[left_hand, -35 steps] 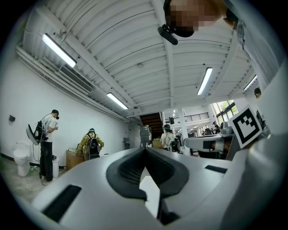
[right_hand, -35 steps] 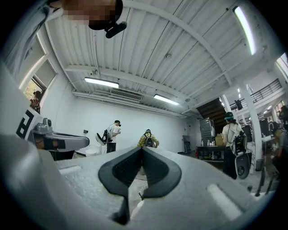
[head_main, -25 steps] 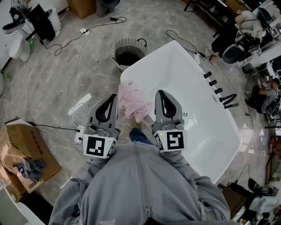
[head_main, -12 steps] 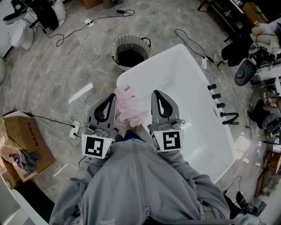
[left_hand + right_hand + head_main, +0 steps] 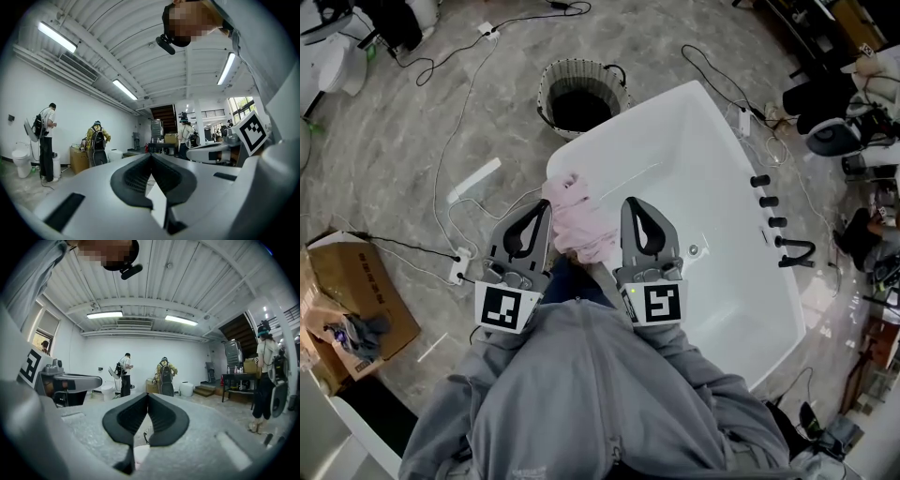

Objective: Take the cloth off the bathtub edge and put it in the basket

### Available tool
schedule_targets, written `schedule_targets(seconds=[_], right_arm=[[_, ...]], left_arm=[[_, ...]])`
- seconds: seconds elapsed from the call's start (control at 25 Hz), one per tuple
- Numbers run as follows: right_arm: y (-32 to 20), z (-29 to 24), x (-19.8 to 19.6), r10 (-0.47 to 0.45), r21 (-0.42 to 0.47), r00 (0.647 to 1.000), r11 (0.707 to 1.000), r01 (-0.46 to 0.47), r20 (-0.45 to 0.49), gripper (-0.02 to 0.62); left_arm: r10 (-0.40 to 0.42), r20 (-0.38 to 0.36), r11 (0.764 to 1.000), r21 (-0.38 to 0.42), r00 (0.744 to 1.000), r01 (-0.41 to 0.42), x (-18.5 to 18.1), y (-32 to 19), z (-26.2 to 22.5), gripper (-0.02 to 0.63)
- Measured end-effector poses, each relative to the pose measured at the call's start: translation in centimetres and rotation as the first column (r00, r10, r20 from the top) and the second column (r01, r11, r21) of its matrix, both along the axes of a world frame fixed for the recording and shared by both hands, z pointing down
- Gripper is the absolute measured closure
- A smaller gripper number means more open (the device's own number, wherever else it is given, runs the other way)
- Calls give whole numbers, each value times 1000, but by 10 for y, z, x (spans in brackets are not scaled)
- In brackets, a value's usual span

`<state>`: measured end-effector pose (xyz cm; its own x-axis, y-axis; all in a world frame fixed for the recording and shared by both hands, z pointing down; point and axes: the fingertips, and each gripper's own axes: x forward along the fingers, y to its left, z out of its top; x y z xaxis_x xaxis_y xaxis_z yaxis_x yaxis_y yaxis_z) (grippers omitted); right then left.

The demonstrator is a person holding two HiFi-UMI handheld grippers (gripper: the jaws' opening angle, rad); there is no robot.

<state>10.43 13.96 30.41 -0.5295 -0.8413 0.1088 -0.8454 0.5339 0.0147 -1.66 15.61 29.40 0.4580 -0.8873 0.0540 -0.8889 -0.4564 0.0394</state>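
A crumpled pink cloth (image 5: 575, 218) lies over the near left edge of the white bathtub (image 5: 698, 187). The round wire basket (image 5: 582, 97) with a dark inside stands on the floor just beyond the tub's far end. My left gripper (image 5: 545, 205) is held just left of the cloth and my right gripper (image 5: 628, 202) just right of it, both above it and apart from it. In the left gripper view the left gripper (image 5: 151, 155) has its jaws shut with nothing between them. The right gripper (image 5: 148, 395) is likewise shut and empty in its own view. Both point out level across the room.
Black tap handles (image 5: 768, 201) sit on the tub's right rim. White cables and a power strip (image 5: 459, 265) run over the grey floor at left, near an open cardboard box (image 5: 347, 314). Several people (image 5: 164, 376) stand far off by the wall.
Both grippers have kept side by side and shut while sinking a little toward the tub edge. The view has shifted slightly toward the tub. The cloth has not moved.
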Motion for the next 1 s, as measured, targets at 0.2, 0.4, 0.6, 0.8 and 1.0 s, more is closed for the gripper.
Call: schedule_targets(seconds=[0.2, 0.4, 0.6, 0.8, 1.0], right_arm=[[-7, 15, 6, 27, -23, 1000, 999, -27, 6, 591], [-11, 35, 8, 33, -31, 999, 999, -32, 11, 591], [-13, 64, 7, 53, -64, 999, 997, -53, 7, 591], [-17, 94, 7, 63, -86, 998, 994, -63, 0, 591], [-21, 122, 7, 63, -107, 998, 992, -64, -8, 591]], left_arm=[[45, -5, 999, -6, 999, -45, 11, -14, 10, 601], [86, 9, 996, -7, 996, -86, 17, -22, 23, 601], [117, 14, 993, -28, 993, -117, 15, -23, 45, 601], [129, 1, 991, -42, 992, -129, 13, -30, 70, 601], [144, 18, 988, -60, 989, -143, 14, -35, 102, 601]])
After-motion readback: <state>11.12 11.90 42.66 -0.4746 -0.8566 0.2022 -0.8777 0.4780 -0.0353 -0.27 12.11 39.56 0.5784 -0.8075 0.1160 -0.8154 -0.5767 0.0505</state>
